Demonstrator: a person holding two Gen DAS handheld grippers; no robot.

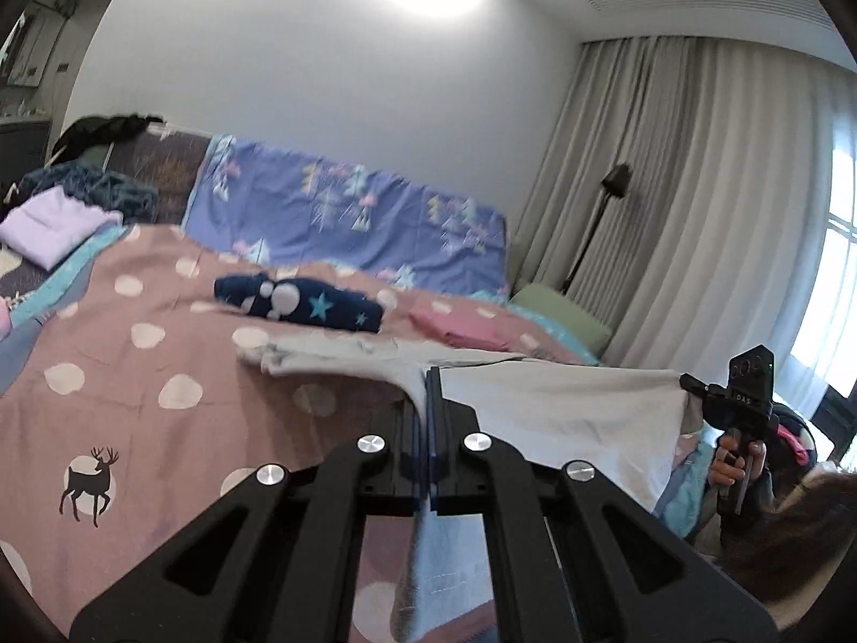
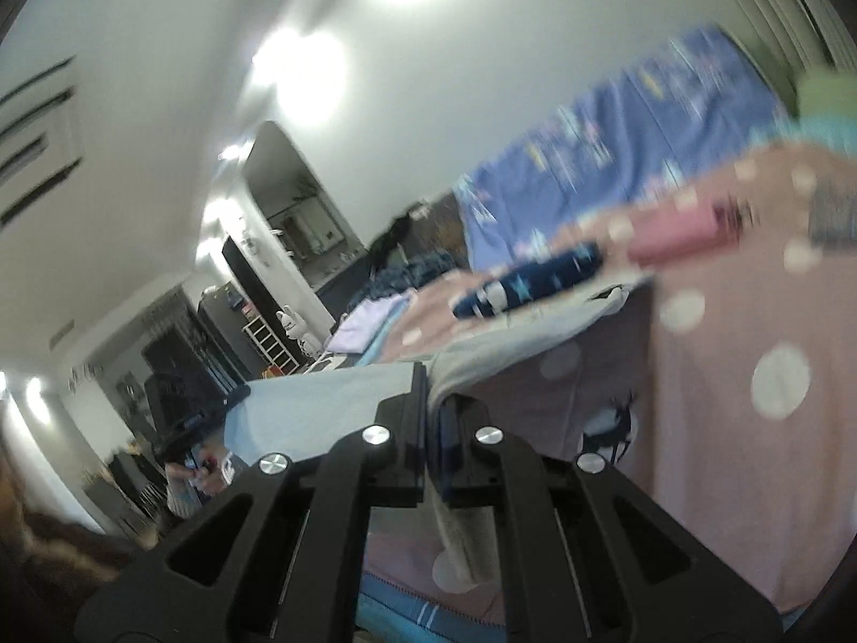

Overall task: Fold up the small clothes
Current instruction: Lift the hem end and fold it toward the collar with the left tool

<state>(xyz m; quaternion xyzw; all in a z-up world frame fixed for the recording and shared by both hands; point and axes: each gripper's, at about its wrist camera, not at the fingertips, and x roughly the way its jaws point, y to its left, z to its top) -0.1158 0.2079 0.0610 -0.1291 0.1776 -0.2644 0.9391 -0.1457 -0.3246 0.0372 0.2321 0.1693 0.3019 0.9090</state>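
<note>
Grey cloth, a small pale garment, hangs stretched above the bed between both tools. The left hand-held gripper has its fingers pressed together on one edge of the garment, with fabric trailing down between them. The right hand-held gripper likewise pinches the cloth, its fingers closed on a fold that drapes below; that view is blurred. From the left wrist view the right tool is seen clamping the garment's far corner, gripped by the person's hand. Behind the cloth, on the pink dotted bedspread, lie a folded navy star-print piece and a folded pink piece, near each other. A lilac garment rests well apart at the bed's far left.
</note>
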